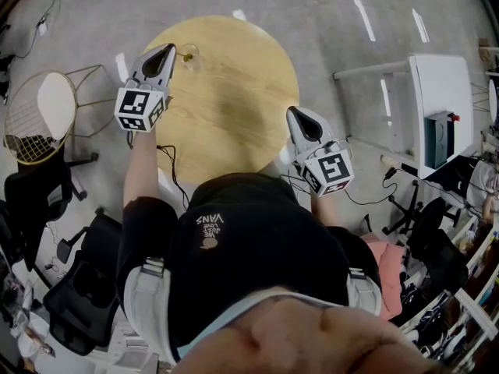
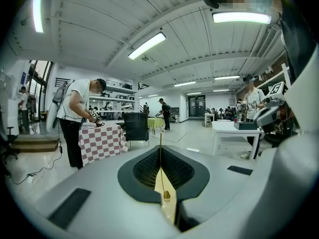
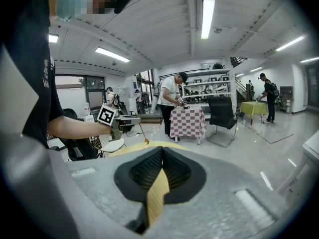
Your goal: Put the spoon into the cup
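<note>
Left gripper view shows the left tongs pressed shut on the thin handle of a gold spoon, which sticks out beyond their tips. From the right gripper view the spoon slants down out of those tongs, small bowl lowest, above the far edge of the round wooden tabletop. The right tongs are closed with nothing between them, held over the near edge of the tabletop. In the head view a clear glass cup stands upright near the tabletop's far left rim, just beside the left tongs' tips. Whether the spoon's bowl is inside the cup's rim cannot be made out. Farther off, a person stands at a checkered table with a black office chair beside it.
</note>
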### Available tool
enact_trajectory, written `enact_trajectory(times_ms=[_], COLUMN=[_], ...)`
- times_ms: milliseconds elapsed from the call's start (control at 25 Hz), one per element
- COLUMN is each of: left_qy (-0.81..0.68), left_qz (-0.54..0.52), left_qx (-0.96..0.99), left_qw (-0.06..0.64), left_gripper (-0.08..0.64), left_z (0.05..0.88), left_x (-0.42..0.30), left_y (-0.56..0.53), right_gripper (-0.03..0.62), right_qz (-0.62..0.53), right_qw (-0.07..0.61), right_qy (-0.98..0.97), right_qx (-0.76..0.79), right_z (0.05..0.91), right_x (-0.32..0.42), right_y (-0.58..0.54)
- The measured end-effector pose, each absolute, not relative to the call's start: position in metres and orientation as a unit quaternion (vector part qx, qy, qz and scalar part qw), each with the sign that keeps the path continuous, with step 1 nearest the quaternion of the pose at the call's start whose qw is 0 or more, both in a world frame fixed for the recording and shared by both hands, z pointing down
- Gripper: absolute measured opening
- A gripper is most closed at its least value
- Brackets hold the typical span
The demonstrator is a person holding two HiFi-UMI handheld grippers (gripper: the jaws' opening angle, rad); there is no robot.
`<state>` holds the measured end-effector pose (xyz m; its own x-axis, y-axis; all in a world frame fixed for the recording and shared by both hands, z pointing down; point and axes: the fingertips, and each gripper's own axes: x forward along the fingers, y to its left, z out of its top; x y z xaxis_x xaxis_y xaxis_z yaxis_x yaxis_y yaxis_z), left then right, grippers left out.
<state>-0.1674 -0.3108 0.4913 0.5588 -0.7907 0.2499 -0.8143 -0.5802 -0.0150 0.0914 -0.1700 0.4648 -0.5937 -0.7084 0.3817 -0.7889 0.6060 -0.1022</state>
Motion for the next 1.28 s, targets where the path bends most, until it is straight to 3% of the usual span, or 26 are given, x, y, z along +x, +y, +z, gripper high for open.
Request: enact_trajectory(times_ms=[1280], left_qy=[-0.439], left_qz=[0.145], left_qx=[0.873], left_qw=[0.153], left_gripper=[0.01], left_z=[0.567], left_x=[-0.162], left_y=[-0.338], right_gripper=[-0.002], right_qz=[0.147], right_qw=[0.156], right_qy=[-0.876], right_qx=[0.431], right_z=[0.479], right_x=[0.097], right_y=[-0.183])
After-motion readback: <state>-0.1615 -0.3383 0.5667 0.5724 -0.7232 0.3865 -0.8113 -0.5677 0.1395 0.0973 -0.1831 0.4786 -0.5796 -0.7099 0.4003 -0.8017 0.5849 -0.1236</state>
